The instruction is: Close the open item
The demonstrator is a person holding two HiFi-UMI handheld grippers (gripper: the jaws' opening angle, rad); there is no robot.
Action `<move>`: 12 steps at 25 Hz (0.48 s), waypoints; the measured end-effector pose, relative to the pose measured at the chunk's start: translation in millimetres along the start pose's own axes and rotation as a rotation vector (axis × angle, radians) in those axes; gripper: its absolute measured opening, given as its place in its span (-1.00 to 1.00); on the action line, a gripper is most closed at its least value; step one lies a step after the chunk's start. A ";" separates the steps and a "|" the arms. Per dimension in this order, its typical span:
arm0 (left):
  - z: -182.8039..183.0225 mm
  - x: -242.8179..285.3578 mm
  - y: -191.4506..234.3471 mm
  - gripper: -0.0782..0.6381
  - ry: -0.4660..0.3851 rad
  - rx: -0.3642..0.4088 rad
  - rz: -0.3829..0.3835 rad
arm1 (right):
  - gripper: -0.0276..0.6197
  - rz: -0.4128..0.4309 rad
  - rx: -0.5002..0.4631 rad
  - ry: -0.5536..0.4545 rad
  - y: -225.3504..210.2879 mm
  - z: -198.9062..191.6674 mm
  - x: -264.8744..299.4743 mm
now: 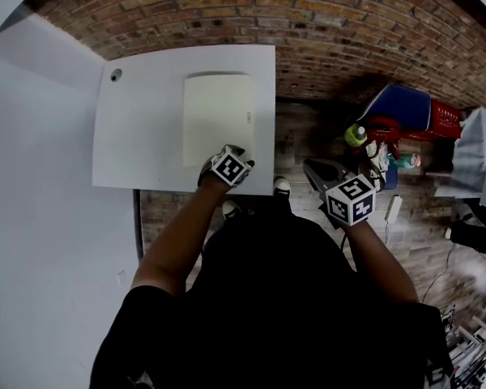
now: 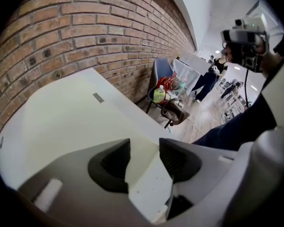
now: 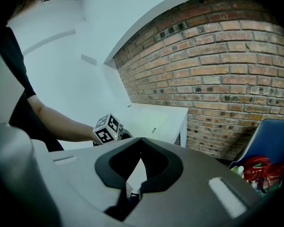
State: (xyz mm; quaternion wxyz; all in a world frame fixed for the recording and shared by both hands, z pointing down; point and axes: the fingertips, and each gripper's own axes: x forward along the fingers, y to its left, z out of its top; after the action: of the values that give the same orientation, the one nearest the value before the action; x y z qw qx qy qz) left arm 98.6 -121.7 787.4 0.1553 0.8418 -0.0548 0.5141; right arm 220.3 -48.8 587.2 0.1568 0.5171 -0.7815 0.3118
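White counter (image 1: 138, 136) stands with its far edge against a brick wall (image 1: 308, 23). The laptop (image 1: 217, 116), cream-coloured, lies flat on the right half of the counter with its lid down; no gap shows between lid and base in any view. The left tongs (image 1: 227, 154) sit at the laptop's near edge, close to its near right corner, pointing steeply down. In the left gripper view the left jaws stand well apart, released; the lid's corner and the bare counter show in the gap between them, and neither pad presses on anything. The right tongs (image 1: 310, 167) are held off the counter, to the right of its near right corner, over the wood floor (image 1: 300, 136). In the right gripper view their jaws meet at the tips, clenched, with nothing between them. A blue chair (image 1: 401, 104) stands to the right by the wall, with a green-capped bottle (image 1: 355, 134) beside it.
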 end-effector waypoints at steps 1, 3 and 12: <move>0.1 -1.5 -0.1 -0.26 -0.002 0.005 -0.002 | -0.91 0.000 -0.001 -0.002 0.4 1.4 0.3; 1.9 -4.3 -1.5 -0.26 -0.027 0.019 -0.002 | -0.91 -0.001 -0.005 -0.007 0.3 4.6 0.7; 9.1 -10.9 2.3 -0.26 -0.115 0.029 0.017 | -0.91 -0.004 -0.012 -0.007 -0.4 10.2 2.8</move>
State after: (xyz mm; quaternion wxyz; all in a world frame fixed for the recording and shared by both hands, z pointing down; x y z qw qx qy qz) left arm 100.7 -127.5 774.5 0.1355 0.8716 -0.0634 0.4668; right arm 220.3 -57.6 581.2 0.1577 0.5189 -0.7828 0.3051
